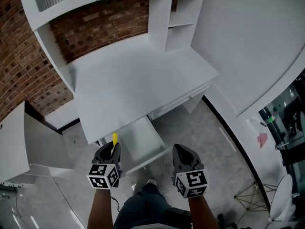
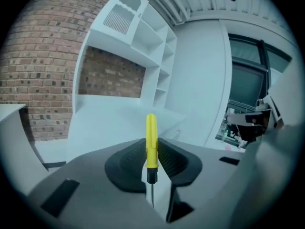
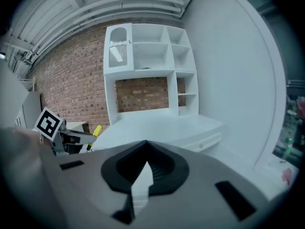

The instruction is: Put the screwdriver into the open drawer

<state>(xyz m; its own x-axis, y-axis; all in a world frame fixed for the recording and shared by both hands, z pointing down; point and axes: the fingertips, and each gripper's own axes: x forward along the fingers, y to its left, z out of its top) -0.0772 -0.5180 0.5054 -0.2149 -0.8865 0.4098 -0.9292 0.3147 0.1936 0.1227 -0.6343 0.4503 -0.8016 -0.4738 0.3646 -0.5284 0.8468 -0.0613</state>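
A yellow-handled screwdriver (image 2: 151,141) sits clamped between the pads of my left gripper (image 2: 151,162), handle forward and dark shaft back toward the camera. In the head view the left gripper (image 1: 113,148) hovers at the near left corner of the open white drawer (image 1: 143,136), which is pulled out from under the white desk (image 1: 133,80); the screwdriver (image 1: 115,138) pokes out over the drawer's edge. My right gripper (image 1: 184,150) hangs just right of the drawer, its tips together with nothing between them (image 3: 145,144). The right gripper view shows the left gripper (image 3: 64,138) and the screwdriver (image 3: 96,131) at its left.
A shelf hutch (image 1: 178,18) and brick wall (image 1: 102,20) back the desk. A second, closed drawer with a knob (image 3: 202,145) lies to the right. A white cabinet (image 1: 28,142) stands at the left, a curved white wall (image 1: 252,42) at the right. The person's legs (image 1: 143,206) are below.
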